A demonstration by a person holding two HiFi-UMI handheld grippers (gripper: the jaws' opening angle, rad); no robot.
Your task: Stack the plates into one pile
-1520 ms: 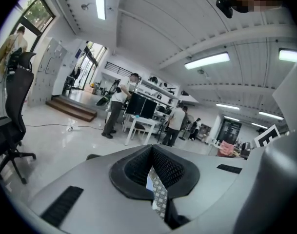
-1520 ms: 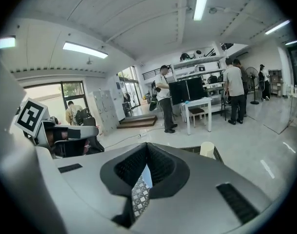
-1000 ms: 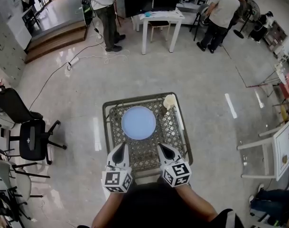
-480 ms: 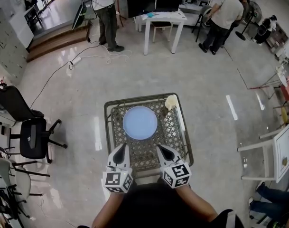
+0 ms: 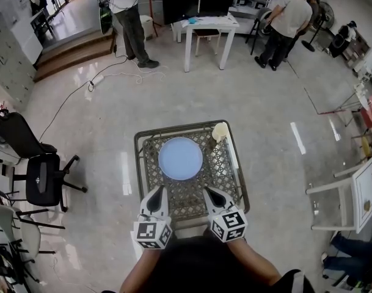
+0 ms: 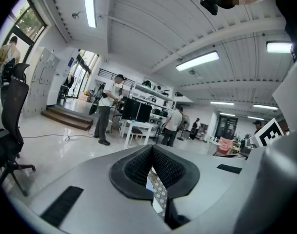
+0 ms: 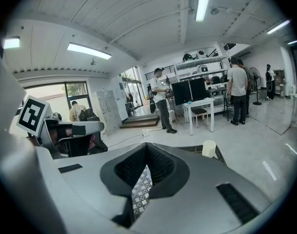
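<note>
One black office chair (image 5: 42, 179) stands on the floor far left, well apart from the tabletop (image 5: 138, 163). My left hand-held gripper (image 5: 155, 191) is held over the tabletop's near edge, its jaws pressed together with nothing between them, pointing away from me. Just beyond the two tips lies the pale blue plate (image 5: 180, 158), flat and face-up, about centred on the woven surface. It is round, so it has no long axis, and from above I cannot tell how many plates lie there. My right hand-held gripper (image 5: 209, 192) mirrors the left, jaws likewise closed and empty, angled slightly inward. At the tabletop's far right corner stands a cream cup (image 5: 219, 131), apart from the plate.
</note>
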